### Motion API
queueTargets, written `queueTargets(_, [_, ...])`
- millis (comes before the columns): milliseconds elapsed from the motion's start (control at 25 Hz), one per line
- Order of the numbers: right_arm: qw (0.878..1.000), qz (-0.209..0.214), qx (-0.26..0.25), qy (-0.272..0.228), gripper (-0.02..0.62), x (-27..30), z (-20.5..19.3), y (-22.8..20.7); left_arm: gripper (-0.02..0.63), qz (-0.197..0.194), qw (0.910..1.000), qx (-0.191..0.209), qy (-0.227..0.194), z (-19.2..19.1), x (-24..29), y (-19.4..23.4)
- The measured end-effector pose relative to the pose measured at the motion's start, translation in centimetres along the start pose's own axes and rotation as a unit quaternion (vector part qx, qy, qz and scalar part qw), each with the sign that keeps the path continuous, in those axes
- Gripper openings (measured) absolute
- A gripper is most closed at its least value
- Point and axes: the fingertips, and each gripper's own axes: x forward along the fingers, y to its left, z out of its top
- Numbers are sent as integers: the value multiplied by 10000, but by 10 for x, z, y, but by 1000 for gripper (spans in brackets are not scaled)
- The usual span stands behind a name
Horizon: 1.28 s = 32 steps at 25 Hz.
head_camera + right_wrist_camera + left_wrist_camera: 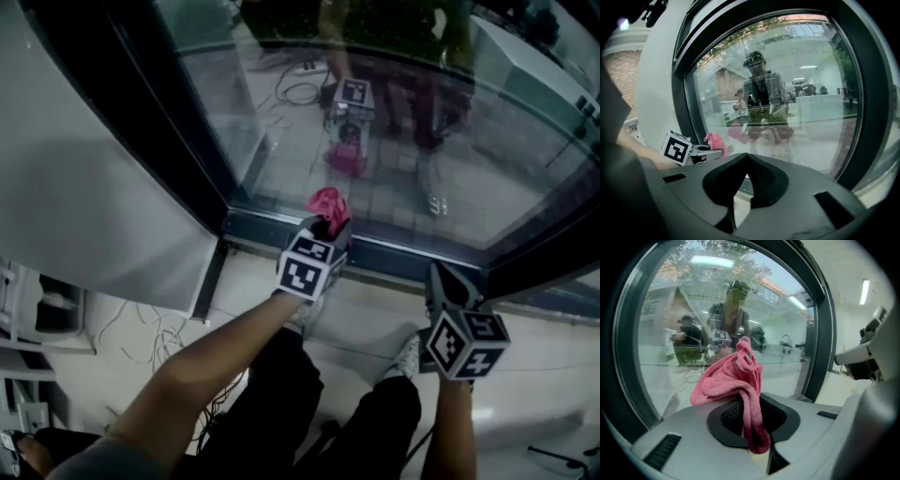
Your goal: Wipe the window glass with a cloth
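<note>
Right claw (437, 275) shut, empty — left claw (330, 230) grips pink cloth (326, 203) near window glass (469, 169).

Pale floor (375, 305) w/ thin cables (141, 333) strewn at left by white panel (103, 216); two shoes (407, 356) planted near dark window frame (394, 251).

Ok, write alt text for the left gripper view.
A pink cloth is clamped in the left hand-held gripper and bunched up in front of the window glass. The glass sits in a dark frame and reflects a person.
</note>
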Motion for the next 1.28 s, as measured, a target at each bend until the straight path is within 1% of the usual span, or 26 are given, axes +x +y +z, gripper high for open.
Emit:
queueTargets(200, [9990, 336, -279, 85, 0, 41, 7, 37, 58, 616, 9980, -113, 58, -16, -29, 85])
queueTargets(280, [9980, 488, -395, 102, 0, 57, 10, 54, 58, 910, 9955, -245, 111, -28, -41, 119])
queueTargets(440, [9958, 733, -486, 247, 0, 89, 0, 81, 58, 1518, 9867, -533, 216, -55, -61, 182])
queueTargets(560, [9940, 912, -455, 409, 0, 106, -15, 97, 58, 1925, 9787, -647, 291, -74, -69, 219])
queueTargets(720, [9922, 1041, -450, 526, 0, 126, -29, 111, 58, 2256, 9719, -593, 332, -87, -66, 255])
queueTargets(840, [9912, 1144, -380, 553, 0, 144, -31, 126, 58, 2533, 9644, -632, 429, -95, -65, 281])
queueTargets(960, [9897, 1237, -315, 643, 0, 158, -34, 132, 58, 2726, 9585, -642, 528, -101, -60, 298])
queueTargets(1080, [9887, 1318, -206, 687, 0, 167, -39, 137, 58, 2913, 9528, -671, 538, -104, -56, 311])
queueTargets(1160, [9869, 1427, -146, 734, 0, 169, -41, 143, 58, 2985, 9512, -481, 613, -106, -54, 315])
queueTargets(1280, [9835, 1601, -191, 826, 0, 164, -40, 157, 60, 2963, 9522, -76, 734, -107, -54, 317])
